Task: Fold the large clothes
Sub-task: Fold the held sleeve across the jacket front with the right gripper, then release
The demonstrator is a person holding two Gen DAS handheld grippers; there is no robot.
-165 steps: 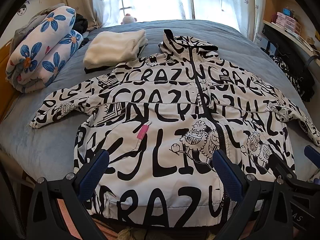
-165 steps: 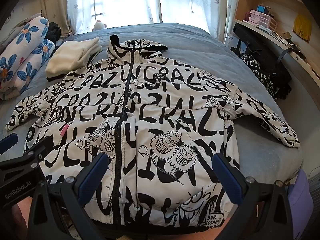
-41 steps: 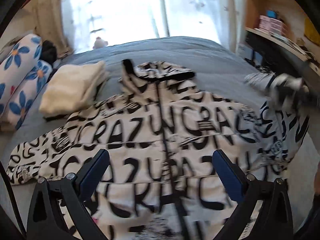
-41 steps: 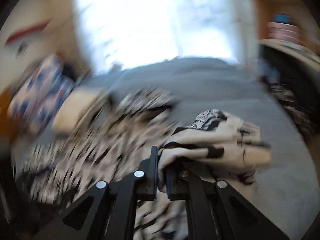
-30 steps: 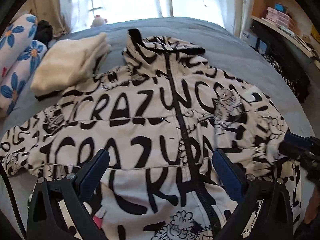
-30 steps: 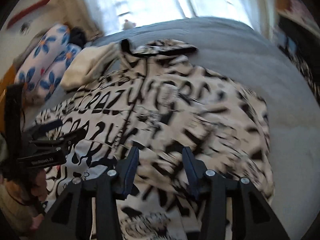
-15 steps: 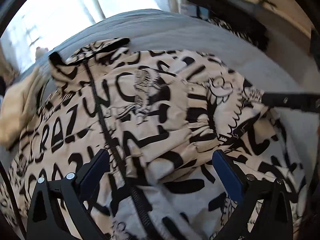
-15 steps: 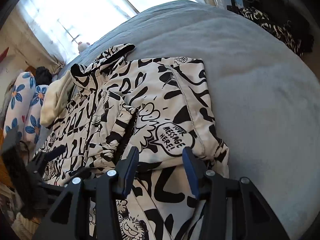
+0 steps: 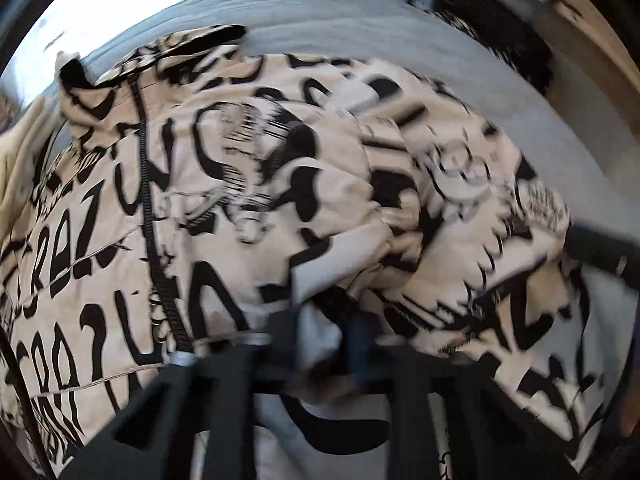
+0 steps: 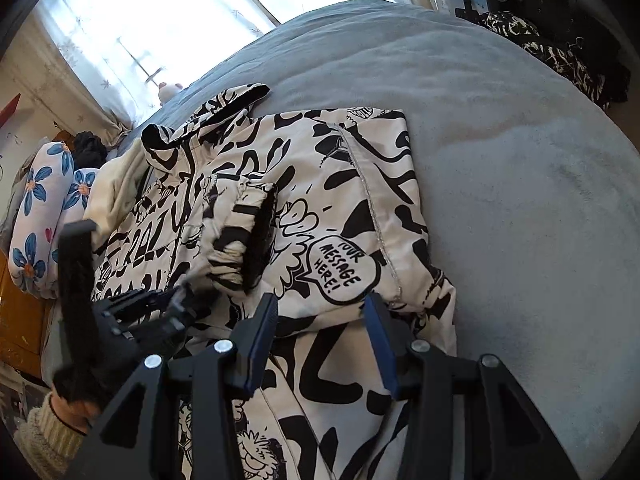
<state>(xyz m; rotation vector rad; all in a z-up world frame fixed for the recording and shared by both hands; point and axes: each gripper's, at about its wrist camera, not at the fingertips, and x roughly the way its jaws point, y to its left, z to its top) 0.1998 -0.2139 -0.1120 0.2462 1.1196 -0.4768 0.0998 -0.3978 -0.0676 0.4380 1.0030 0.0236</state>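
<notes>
so the jacket (image 10: 328, 208) is flat on the bed (image 10: 520, 168) with one sleeve folded in, left gripper (image 9: 320, 344) just pinched shut on that cuff, probably to tidy it, right gripper (image 10: 324, 340) hovering half-spread, holding nothing.

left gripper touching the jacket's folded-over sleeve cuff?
Touching. The right wrist view shows the left gripper, whose jaws have just been closing, at the sleeve cuff of the jacket; its own blurred view shows fabric between the fingers.
</notes>
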